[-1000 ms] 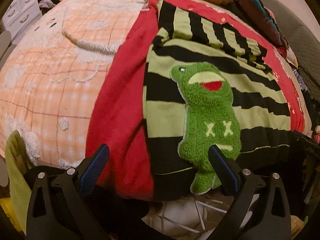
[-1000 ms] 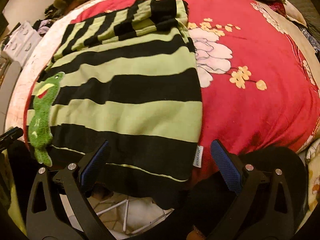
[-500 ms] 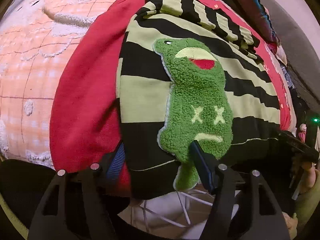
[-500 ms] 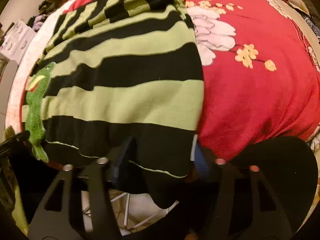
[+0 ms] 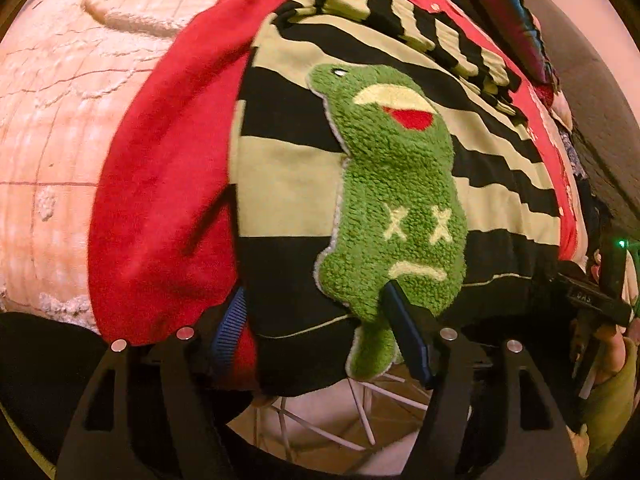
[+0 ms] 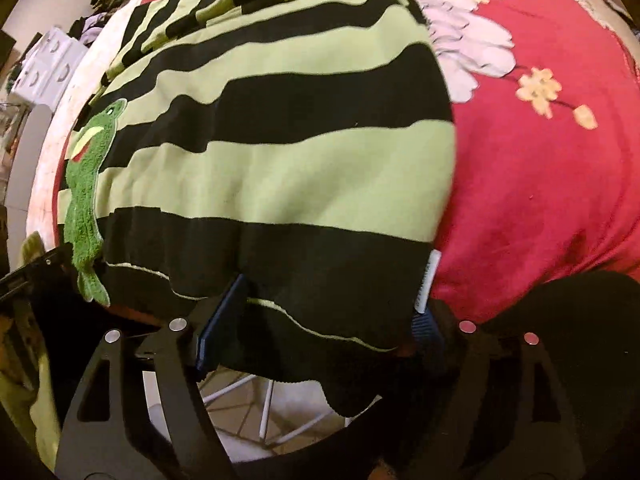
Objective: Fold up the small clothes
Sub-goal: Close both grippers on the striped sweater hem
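Observation:
A black and lime striped sweater (image 5: 288, 196) (image 6: 280, 168) lies flat on a red flowered blanket (image 6: 540, 180). Its hem hangs over the bed's near edge. A fuzzy green frog patch (image 5: 400, 184) sits near the sweater's left hem corner. My left gripper (image 5: 316, 328) points down over that corner. One pad rests on the frog and the other is tucked beside the sweater's edge, with a wide gap between them. My right gripper (image 6: 324, 320) straddles the right hem corner near the white label (image 6: 428, 280). Its jaws are opening with the hem between them.
A peach checked quilt (image 5: 60, 120) covers the bed left of the red blanket (image 5: 160, 200). A white wire rack (image 5: 360, 412) stands on the floor below the bed edge. Piled fabrics (image 5: 508, 12) lie at the far side. White drawers (image 6: 48, 64) stand beyond the bed.
Both grippers have sunk and tipped down onto the hem. The left jaws narrowed around the frog corner and stayed there. The right jaws closed in, then spread again.

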Available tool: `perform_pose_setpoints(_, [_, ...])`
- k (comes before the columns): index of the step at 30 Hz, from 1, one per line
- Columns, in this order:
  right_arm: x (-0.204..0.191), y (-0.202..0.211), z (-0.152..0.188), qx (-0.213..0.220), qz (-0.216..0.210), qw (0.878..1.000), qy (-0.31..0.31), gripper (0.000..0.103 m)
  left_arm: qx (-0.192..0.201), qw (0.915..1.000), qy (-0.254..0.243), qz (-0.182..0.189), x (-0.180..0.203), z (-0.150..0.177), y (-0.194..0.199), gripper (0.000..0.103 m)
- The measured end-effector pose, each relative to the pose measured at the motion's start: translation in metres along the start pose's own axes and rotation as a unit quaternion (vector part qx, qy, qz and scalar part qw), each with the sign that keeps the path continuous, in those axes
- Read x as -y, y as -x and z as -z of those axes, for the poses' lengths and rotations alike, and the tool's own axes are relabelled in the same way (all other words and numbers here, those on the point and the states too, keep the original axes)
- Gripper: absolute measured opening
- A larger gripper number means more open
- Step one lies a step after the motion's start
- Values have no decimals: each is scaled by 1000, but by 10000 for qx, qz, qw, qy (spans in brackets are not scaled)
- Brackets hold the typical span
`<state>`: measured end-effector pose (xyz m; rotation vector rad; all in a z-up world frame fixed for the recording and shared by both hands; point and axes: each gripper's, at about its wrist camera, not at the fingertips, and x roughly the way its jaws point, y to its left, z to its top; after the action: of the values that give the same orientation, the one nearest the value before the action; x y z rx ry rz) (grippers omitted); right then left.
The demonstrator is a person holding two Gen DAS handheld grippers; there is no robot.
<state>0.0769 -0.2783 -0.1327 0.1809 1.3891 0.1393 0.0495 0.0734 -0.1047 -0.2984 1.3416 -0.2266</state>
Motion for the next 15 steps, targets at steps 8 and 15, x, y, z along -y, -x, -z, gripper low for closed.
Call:
perform_pose_setpoints(8, [27,20,6,302,-469,9977,-374,28,446,9972,193,573,-7,1,22,11])
perform_pose_setpoints(15, [21,48,7,992,-1351,9856,-214,11,926,9909,16,978,5,-5,47,11])
